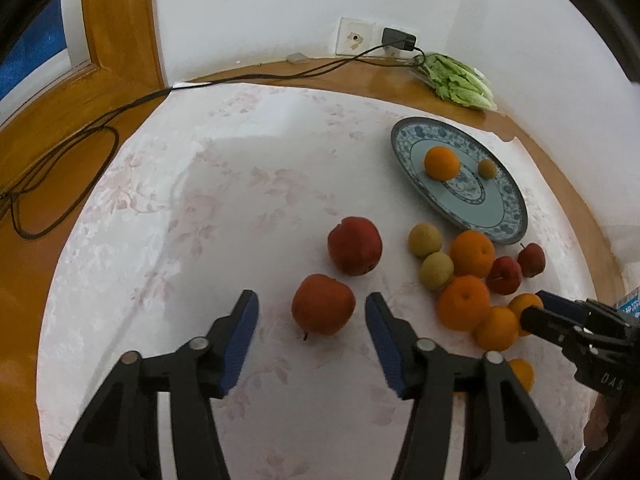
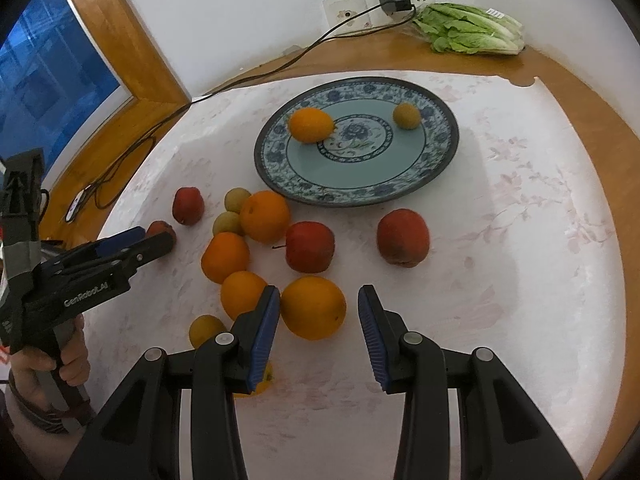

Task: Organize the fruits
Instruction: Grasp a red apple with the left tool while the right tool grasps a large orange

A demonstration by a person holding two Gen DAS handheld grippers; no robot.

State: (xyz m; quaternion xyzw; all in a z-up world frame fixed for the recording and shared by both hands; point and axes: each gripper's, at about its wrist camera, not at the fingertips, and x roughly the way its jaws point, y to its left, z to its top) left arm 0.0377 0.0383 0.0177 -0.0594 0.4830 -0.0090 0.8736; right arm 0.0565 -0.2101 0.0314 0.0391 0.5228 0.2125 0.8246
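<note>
Both grippers are lining up picks. The left gripper [image 1: 312,312] stands wide open around a red apple [image 1: 323,304], holding nothing. The right gripper [image 2: 318,312] gapes likewise at an orange [image 2: 313,307]. The blue-patterned plate [image 2: 436,168], at twelve o'clock of the scattered fruit, carries one orange and one small yellow-green fruit. Next, probably: advance, close, lift toward the plate.

two fruits [image 2: 311,125] on plate [image 2: 436,168], rest [image 2: 264,216] beside

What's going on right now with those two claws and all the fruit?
Left gripper open around a red apple. Right gripper open around an orange. Blue patterned plate holds two fruits. Nothing blocking.
</note>
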